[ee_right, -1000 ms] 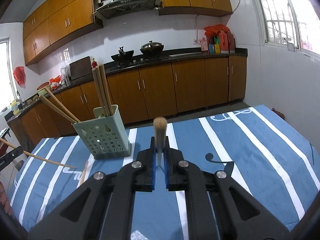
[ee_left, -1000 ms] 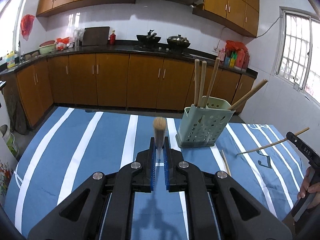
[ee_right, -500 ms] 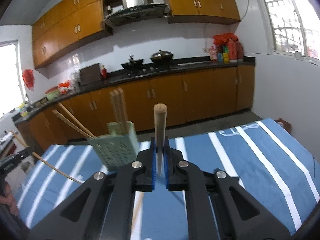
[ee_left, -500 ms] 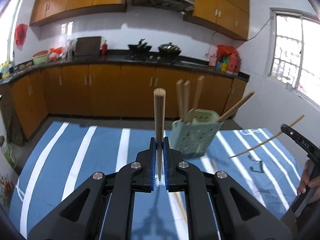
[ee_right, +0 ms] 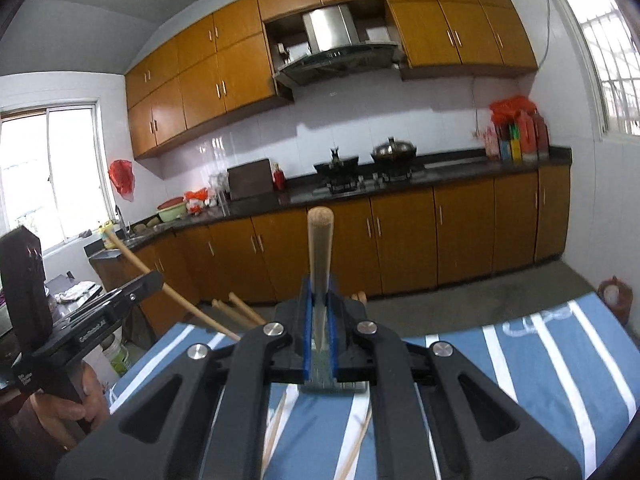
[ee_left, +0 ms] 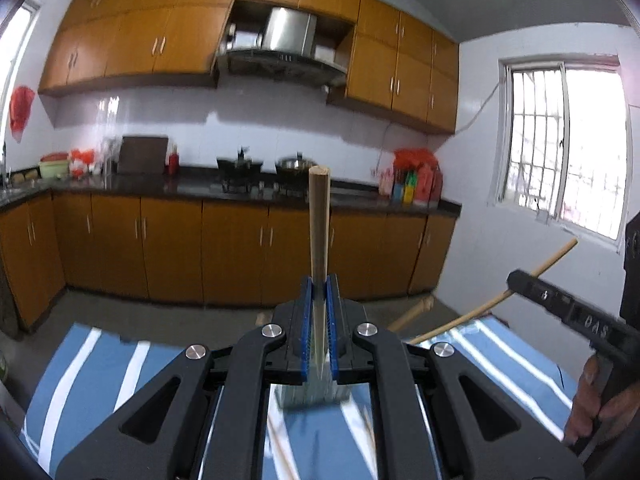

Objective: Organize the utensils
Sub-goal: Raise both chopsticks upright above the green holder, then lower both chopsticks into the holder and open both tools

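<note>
Our left gripper [ee_left: 319, 284] is clamped on a wooden chopstick [ee_left: 319, 216] that stands upright between its blue pads. Our right gripper [ee_right: 319, 284] pinches a second chopstick [ee_right: 319, 244] the same way. The green utensil holder [ee_right: 334, 385] sits on the blue striped tablecloth [ee_right: 540, 360], mostly hidden behind both grippers. Two loose chopsticks [ee_right: 276, 432] lie just beside the holder.
</note>
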Available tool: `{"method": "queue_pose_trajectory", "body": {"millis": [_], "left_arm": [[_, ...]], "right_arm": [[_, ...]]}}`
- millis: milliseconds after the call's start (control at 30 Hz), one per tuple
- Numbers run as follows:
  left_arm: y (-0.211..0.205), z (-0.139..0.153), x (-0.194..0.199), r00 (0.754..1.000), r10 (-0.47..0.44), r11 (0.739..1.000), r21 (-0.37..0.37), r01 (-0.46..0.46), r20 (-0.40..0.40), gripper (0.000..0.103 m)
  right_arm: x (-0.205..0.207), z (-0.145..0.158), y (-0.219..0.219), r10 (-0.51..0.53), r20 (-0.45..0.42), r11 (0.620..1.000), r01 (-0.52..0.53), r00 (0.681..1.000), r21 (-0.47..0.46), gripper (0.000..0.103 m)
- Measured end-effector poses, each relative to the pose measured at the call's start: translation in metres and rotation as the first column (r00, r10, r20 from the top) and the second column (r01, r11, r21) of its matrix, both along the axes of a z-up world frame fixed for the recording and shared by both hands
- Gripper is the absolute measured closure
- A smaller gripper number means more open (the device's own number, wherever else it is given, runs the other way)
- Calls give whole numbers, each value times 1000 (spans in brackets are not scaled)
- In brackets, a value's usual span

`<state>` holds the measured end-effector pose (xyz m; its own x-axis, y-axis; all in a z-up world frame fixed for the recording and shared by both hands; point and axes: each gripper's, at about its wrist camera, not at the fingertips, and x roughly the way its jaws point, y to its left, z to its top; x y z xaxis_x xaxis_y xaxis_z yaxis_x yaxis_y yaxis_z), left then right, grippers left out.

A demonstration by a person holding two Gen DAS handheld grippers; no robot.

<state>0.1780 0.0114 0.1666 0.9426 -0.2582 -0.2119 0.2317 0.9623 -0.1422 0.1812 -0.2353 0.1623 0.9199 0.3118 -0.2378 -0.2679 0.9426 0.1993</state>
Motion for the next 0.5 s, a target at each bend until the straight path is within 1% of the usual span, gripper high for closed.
{"method": "queue_pose_trajectory", "body": {"millis": [100,167,333,500], "left_arm": [[-8,11,14,999,29,999,-13,-29,37,96],[-13,11,26,998,47,999,-13,-46,38,96],[-21,-3,50,997,72,997,15,-72,-7,96],[-23,-17,63,996,77,997,31,-75,-49,96]], "right_arm": [[13,8,8,-17,23,1000,18,1000,-22,95],[27,10,14,-27,21,999,28,999,-44,95],[66,-1,20,-40,-42,997,37,998,-69,95],[99,-17,29,-48,-108,995,37,993,-96,95]]}}
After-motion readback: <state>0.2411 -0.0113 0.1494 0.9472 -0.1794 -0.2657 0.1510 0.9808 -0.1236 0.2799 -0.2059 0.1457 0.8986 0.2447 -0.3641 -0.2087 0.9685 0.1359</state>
